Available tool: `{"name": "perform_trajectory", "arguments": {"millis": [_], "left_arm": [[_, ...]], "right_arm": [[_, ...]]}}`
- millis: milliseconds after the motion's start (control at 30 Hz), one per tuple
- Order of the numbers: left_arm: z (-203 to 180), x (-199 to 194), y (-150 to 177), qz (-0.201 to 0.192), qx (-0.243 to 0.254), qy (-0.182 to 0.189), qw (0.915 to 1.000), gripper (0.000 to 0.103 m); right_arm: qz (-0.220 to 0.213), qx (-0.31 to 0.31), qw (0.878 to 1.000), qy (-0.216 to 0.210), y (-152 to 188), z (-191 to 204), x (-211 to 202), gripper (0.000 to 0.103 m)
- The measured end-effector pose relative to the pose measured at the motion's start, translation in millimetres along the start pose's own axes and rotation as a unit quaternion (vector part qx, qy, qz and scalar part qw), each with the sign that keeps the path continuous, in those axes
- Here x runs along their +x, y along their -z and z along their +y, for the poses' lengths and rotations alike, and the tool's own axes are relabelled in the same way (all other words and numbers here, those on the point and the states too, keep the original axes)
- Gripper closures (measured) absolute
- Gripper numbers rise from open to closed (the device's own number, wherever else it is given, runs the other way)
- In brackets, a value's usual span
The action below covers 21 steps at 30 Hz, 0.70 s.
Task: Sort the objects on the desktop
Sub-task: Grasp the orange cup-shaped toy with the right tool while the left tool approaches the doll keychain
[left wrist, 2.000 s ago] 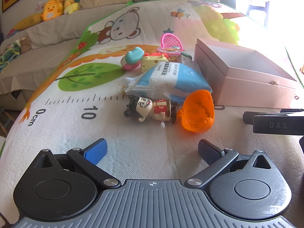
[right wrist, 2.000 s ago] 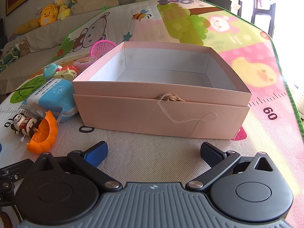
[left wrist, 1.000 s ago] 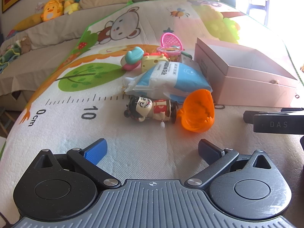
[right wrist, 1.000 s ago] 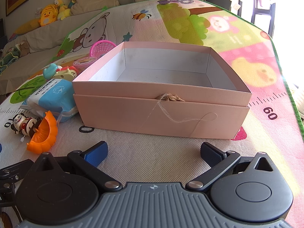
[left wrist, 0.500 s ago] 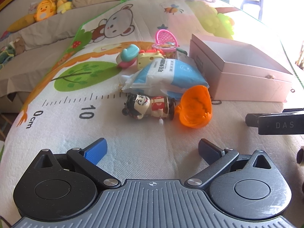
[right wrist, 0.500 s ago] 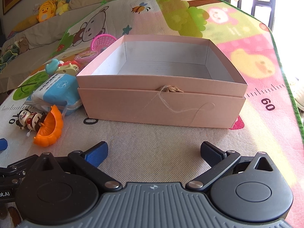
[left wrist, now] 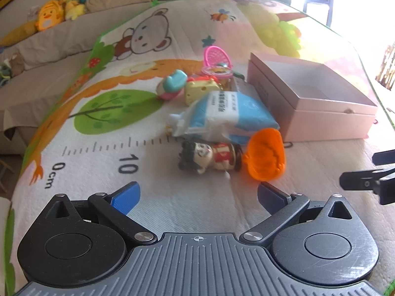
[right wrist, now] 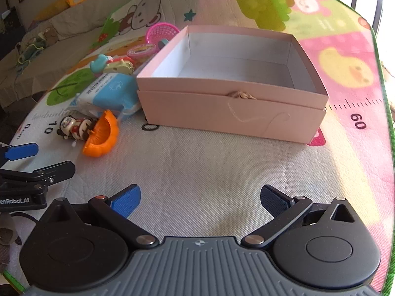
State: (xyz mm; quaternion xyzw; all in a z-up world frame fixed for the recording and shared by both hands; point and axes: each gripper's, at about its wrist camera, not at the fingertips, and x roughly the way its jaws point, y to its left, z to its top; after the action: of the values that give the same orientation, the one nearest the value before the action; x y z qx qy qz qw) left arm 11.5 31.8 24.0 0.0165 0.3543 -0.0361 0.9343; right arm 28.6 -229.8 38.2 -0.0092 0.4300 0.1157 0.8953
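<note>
Lying on play mat (left wrist: pixel 93 153): 1 doll (left wrist: pixel 209 156), 1 orange shell (left wrist: pixel 266 154), 1 tissue pack (left wrist: pixel 229 113), 1 pink box (right wrist: pixel 232 83). Left gripper (left wrist: pixel 197 194) spread, doll just ahead between fingers. Right gripper (right wrist: pixel 200 197) spread, box ahead, apart.

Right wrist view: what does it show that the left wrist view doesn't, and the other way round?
Only the right wrist view shows the whole bare floor of the pink box, the loose thread on its front wall, and the 60 mark on the mat.

Only the left wrist view shows the doll's face and the orange shell's hollow inside head-on.

Both show the box, the doll, the orange shell, the blue wipes pack, the pink basket, and both grippers open, left and right, holding nothing.
</note>
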Motion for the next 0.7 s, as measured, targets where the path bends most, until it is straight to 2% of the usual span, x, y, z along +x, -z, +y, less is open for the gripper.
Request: {"name": "perform_trajectory", "arguments": {"millis": [100, 200, 367, 500, 667, 700], "left_arm": [[13.6, 8.1, -10.9, 0.009, -0.019, -0.018, 0.9996, 0.000], [24.0, 13.8, -15.0, 0.016, -0.033, -0.028, 0.9989, 0.000], [37.4, 11.7, -16.7, 0.011, -0.046, -0.049, 0.9977, 0.000], [52.1, 3.7, -14.4, -0.004, -0.061, -0.069, 0.9957, 0.000], [61.6, 0.4, -10.9, -0.004, -0.079, -0.055, 0.9954, 0.000], [59.8, 0.3, -10.5, -0.003, -0.076, -0.052, 0.9958, 0.000]], "right_arm": [[-0.040, -0.023, 0.999, -0.019, -19.8, 10.4, -16.8, 0.000], [-0.058, -0.053, 0.996, -0.035, -31.7, 24.5, -22.5, 0.000], [-0.064, -0.119, 0.989, -0.061, -12.4, 62.8, -8.9, 0.002], [-0.094, -0.178, 0.979, -0.038, -0.9, 95.7, 4.1, 0.010], [-0.107, -0.176, 0.978, -0.040, -10.9, 104.1, 20.7, 0.020], [-0.103, -0.171, 0.979, -0.041, -12.7, 102.6, 25.1, 0.029]]}}
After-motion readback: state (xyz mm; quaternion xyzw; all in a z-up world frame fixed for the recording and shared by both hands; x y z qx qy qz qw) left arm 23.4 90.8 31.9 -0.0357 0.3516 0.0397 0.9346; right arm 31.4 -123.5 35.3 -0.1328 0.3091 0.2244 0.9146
